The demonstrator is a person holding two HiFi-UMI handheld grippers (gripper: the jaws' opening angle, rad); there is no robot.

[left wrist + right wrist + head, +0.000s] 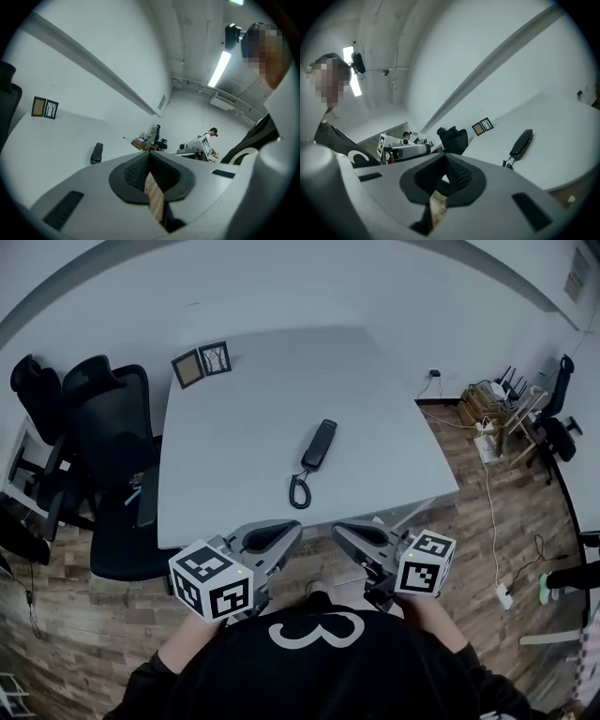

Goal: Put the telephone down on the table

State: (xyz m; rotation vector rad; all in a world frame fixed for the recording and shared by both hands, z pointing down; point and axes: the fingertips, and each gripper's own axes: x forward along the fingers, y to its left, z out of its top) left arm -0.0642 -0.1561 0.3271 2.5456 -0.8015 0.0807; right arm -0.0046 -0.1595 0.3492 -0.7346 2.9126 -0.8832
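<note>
The black telephone handset (pixel 319 444) lies flat on the pale grey table (pixel 244 446), its coiled cord (pixel 299 491) trailing toward the front edge. Nothing holds it. My left gripper (pixel 292 531) and right gripper (pixel 339 532) hover close to the person's body, just off the table's front edge, tips pointing at each other. Both are shut with nothing between the pads. In the left gripper view the handset (pixel 96 153) shows beyond the closed left gripper (pixel 150 155). In the right gripper view the handset (pixel 521 143) lies to the right of the closed right gripper (pixel 444 158).
Two small picture frames (pixel 202 364) stand at the table's far left corner. Black office chairs (pixel 108 427) crowd its left side. Cables and a power strip (pixel 487 442) lie on the wooden floor to the right. A person (pixel 213 133) stands far off across the room.
</note>
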